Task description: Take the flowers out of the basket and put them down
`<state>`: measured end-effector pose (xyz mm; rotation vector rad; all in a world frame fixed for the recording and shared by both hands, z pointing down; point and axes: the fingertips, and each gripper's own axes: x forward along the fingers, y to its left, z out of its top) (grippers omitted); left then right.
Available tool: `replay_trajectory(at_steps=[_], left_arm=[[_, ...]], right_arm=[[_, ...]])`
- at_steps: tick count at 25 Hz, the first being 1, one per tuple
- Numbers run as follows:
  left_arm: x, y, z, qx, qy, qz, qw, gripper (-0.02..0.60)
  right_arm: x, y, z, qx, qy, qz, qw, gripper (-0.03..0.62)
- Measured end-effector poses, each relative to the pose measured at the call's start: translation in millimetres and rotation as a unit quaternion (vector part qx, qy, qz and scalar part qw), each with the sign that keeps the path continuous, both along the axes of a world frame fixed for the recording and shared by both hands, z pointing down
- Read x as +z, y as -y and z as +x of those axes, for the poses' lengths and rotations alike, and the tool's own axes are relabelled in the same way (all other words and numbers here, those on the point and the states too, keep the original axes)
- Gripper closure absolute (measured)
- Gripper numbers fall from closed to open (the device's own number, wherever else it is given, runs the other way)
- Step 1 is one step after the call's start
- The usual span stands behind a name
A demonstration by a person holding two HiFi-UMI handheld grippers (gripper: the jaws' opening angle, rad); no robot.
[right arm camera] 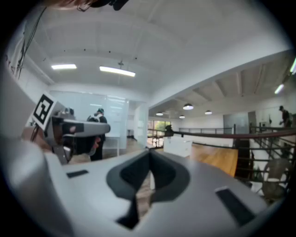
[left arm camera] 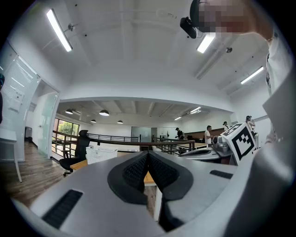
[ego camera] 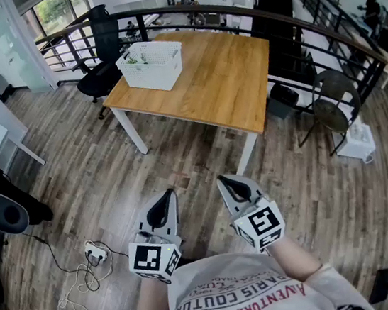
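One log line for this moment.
left claw: shut, empty | right claw: shut, empty | basket: on table, untouched

white perforated plastic basket [ego camera: 151, 65] on the light wooden table [ego camera: 220, 82]: contents mostly hidden behind its walls. only small green bits [ego camera: 132, 60] show at the rim, too small to identify. person's printed grey shirt [ego camera: 236, 299] cut off by bottom edge.

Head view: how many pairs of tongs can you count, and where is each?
2. The left tongs and the right tongs are side by side low in the picture, over the wooden floor, both shut.
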<state>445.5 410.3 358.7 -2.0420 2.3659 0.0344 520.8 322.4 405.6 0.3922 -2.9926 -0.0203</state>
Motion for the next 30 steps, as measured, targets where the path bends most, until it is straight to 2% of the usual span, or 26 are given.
replay_trajectory(at_steps=[9,18,23,30], left_arm=[[1,-1,-7,0.007,-0.004,-0.005,1.0,0.56],[14,-4,-38,0.01,-0.024,-0.023,0.9994,0.56],[22,2,-79,0.015,-0.043,-0.025,0.9986,0.56],[10,10,-180,0.036,-0.048,-0.016,0.9981,0.56]], right_arm=[[2,-6,-8,0.001,-0.01,0.011,1.0,0.565],[16,-11,-37,0.011,-0.01,-0.037,0.999,0.565],[24,-7,-77,0.021,-0.024,-0.047,0.998,0.565],[14,6,-164,0.054,-0.034,-0.044,0.997,0.565]])
